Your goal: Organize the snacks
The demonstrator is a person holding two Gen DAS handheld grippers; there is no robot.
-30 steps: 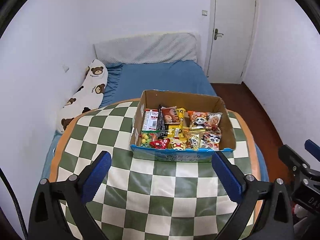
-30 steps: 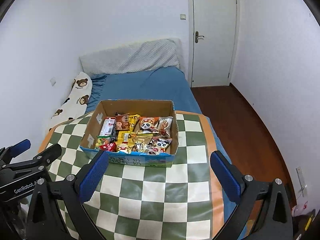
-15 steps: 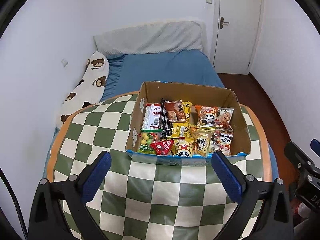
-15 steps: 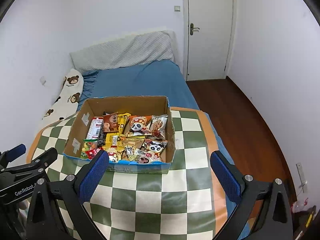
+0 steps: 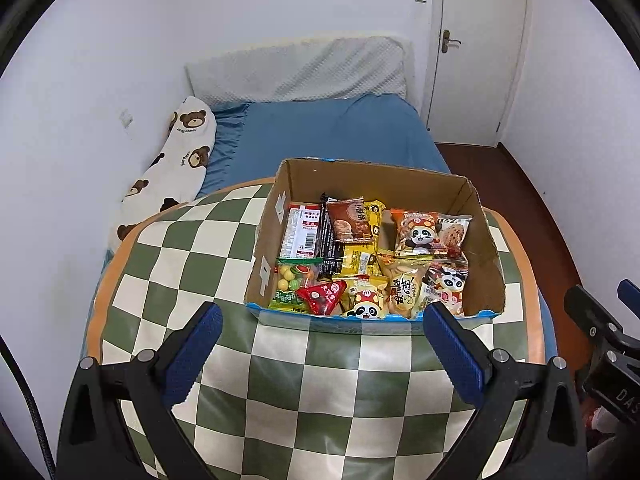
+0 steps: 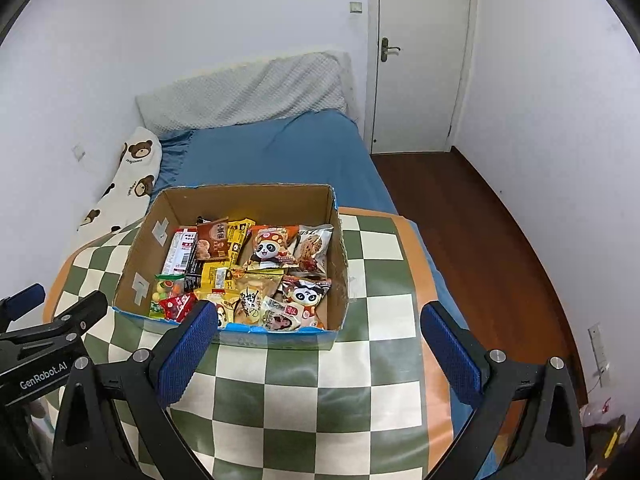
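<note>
1. A cardboard box point(image 5: 372, 184) with an open top sits centre frame in both views on a green-and-cream checked cloth point(image 5: 192, 248). It is packed with snack packets point(image 5: 360, 256), lying flat and overlapping.
2. Inside, upper left holds a white barcode packet point(image 5: 301, 232) beside a brown biscuit packet point(image 5: 349, 221); a panda-print bag point(image 5: 416, 233) lies upper right, a red triangular packet point(image 5: 325, 295) and a green candy bag point(image 5: 292, 280) at the lower left.
3. The box is plain brown corrugated board with a blue printed lower edge; the packets are glossy film. The cloth is smooth, with an orange border, draped over a rounded surface.
4. The left gripper point(image 5: 322, 350) stands wide apart and empty, its blue pads point(image 5: 192, 356) low in frame, just below the box's near wall.
5. The right gripper point(image 6: 318, 346) is likewise spread wide, holding nothing; its left pad overlaps the box's near corner in the picture.
6. A blue bed point(image 6: 272, 152) with a bear-print pillow point(image 6: 128, 184) lies beyond.
</note>
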